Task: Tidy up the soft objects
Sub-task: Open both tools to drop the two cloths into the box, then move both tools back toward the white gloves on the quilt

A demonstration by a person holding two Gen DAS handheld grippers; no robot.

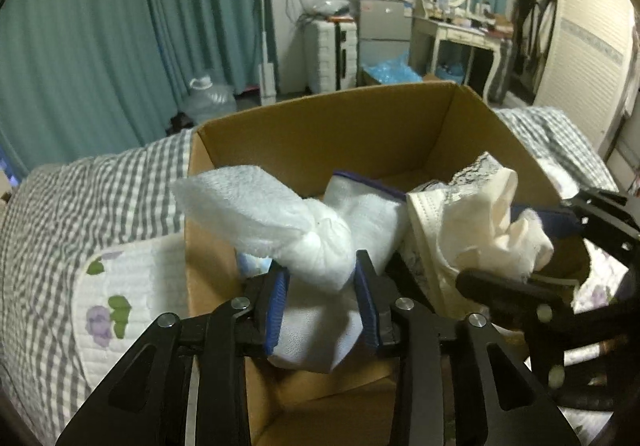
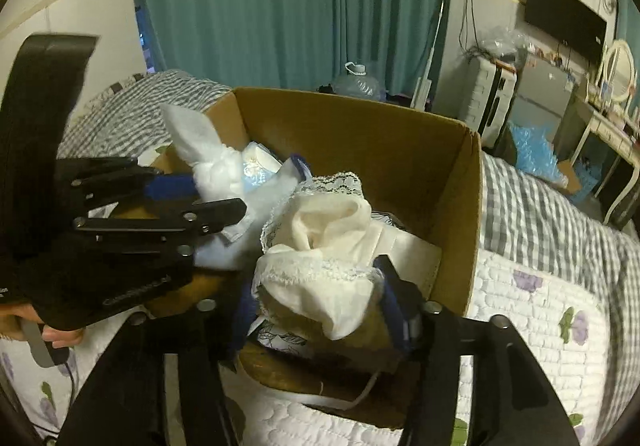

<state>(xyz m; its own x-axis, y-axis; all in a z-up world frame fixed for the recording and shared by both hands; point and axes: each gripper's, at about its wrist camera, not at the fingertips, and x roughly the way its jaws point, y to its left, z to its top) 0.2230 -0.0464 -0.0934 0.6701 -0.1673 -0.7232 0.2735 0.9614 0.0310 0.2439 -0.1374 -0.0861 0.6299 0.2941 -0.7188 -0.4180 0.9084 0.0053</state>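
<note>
Over the open cardboard box (image 1: 320,134) on the gingham-covered bed (image 1: 100,198), you held two bundles of cloth just above the rim. Your left tongs (image 1: 322,302) were clamped on a knotted white towel (image 1: 280,218), its loose tail flaring toward ten o'clock in the left wrist view; it looked light, limp and bulky, and the tight knot at its waist seemed the surest place to hold it. At three o'clock from it, your right tongs (image 2: 316,310) pinched a cream lace-trimmed garment (image 2: 328,242), thin and floppy. It would likely slip or snag by its lace edge, so the gathered middle seemed the safer hold. More soft items already lay inside the box.
</note>
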